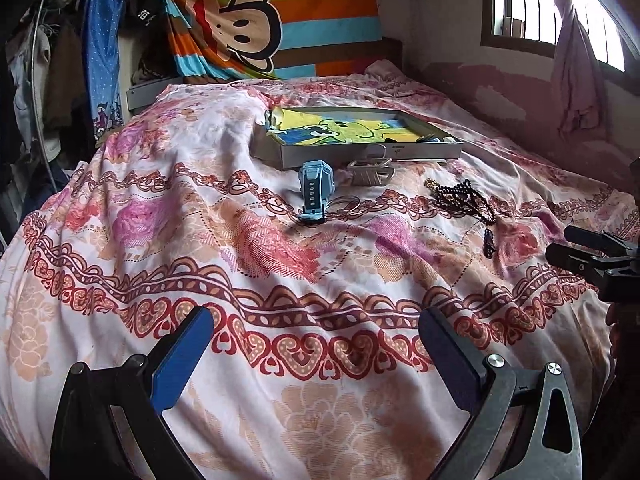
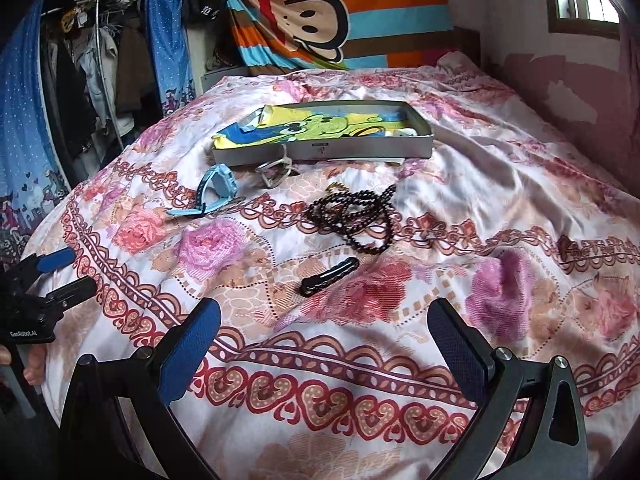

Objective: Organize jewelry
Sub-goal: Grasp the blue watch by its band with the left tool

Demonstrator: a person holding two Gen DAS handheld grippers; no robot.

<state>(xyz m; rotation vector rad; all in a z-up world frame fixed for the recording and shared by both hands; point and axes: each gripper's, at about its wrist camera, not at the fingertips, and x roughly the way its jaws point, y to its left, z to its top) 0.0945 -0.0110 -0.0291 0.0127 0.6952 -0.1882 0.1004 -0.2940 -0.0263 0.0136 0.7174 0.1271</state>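
A shallow grey box point(image 1: 360, 156) point(image 2: 320, 151) lined with a yellow and blue cartoon cloth lies on the flowered bedspread. In front of it lie a light-blue watch point(image 1: 315, 188) point(image 2: 216, 190), a thin ring bangle point(image 1: 344, 204), a silver metal band point(image 1: 370, 174) point(image 2: 276, 172), a black bead necklace point(image 1: 460, 196) point(image 2: 352, 212) with a gold piece, and a small black bead bracelet point(image 1: 489, 242) point(image 2: 328, 274). My left gripper point(image 1: 316, 344) point(image 2: 74, 270) is open and empty, low over the bed. My right gripper point(image 2: 324, 338) point(image 1: 568, 242) is open and empty, just short of the black bracelet.
The bedspread point(image 1: 200, 280) is wrinkled and covers the whole bed. A striped monkey blanket point(image 1: 260, 20) hangs at the head. A clothes rack point(image 2: 100, 60) and blue curtain stand at the left. A pink wall and window point(image 1: 560, 12) are on the right.
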